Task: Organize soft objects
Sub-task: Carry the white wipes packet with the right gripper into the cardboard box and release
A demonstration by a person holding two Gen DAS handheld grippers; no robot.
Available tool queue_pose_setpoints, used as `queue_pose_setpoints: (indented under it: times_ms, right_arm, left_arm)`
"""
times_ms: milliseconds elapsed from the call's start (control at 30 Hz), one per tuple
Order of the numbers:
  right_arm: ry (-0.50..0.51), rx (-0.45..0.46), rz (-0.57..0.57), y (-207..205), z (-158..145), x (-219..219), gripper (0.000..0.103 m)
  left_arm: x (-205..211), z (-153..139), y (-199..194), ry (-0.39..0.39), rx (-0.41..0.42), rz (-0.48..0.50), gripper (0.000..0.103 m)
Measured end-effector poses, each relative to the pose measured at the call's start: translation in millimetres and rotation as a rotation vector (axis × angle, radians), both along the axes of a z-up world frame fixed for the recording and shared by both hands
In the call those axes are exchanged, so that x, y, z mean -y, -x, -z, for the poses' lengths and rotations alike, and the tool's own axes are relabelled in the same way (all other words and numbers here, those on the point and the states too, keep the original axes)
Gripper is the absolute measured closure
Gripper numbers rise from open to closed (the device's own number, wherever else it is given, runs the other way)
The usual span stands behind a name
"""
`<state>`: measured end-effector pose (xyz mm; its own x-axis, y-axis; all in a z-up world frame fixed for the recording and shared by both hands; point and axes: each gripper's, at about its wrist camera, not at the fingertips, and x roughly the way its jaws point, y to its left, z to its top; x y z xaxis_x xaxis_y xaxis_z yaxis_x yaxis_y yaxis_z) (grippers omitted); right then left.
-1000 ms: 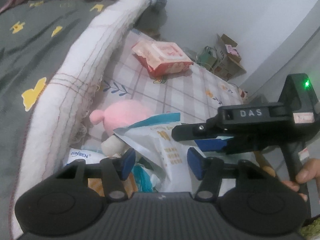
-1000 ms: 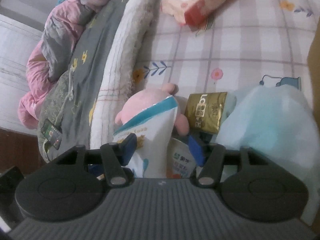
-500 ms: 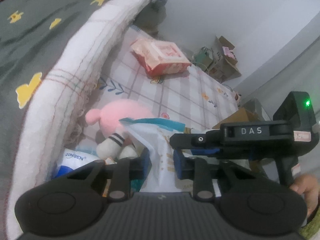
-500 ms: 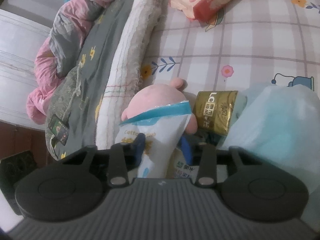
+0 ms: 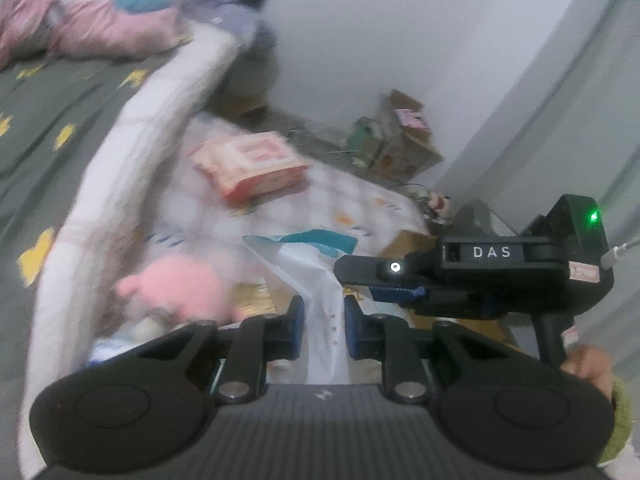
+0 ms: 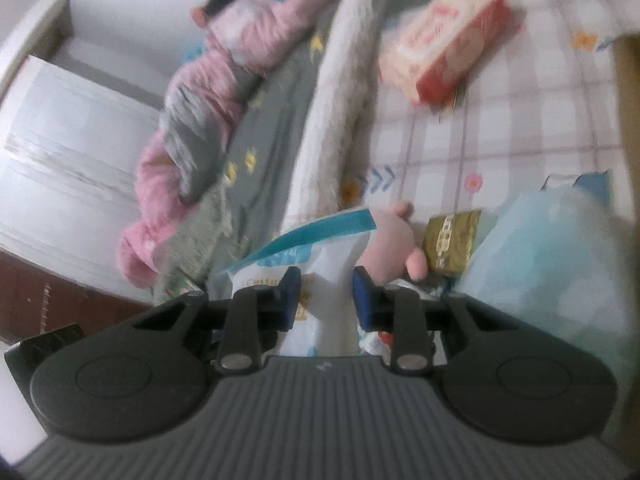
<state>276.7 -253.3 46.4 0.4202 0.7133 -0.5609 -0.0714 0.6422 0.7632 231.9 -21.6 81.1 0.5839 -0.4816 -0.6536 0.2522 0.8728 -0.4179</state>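
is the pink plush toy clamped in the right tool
No, the right tool clamps the white and teal bag; the pink plush toy lies behind it.

Glossy plastic pouch (image 5: pixel 324 304), fuzzy pink plush toy (image 5: pixel 180 286), matt quilted blanket (image 5: pixel 100 120)

Motion blur smears the tissue pack (image 5: pixel 250 166) and pink plush (image 5: pixel 180 288) (its face unreadable).

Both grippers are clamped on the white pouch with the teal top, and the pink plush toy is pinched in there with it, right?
Not quite. Both the left gripper and the right gripper are closing on the white pouch, but the pink plush toy is not between either pair of jaws. The left wrist view shows it lying on the bed beside the pouch, outside the fingers.
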Motion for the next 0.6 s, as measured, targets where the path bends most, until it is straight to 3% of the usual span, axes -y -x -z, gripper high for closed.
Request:
queue_pose_setpoints:
  times_ms: [267, 600]
  right_arm:
    - [0.016, 0.084, 0.188, 44.4, -35.6, 125.5, 0.076]
    - [0.2, -0.014, 0.438, 68.8, -10.1, 277.2, 0.076]
  left_arm:
    - [124.5, -11.7, -10.2, -0.004, 0.028, 0.219, 0.082]
    - [293.0, 51.4, -49.7, -0.041, -0.101, 0.437, 0.082]
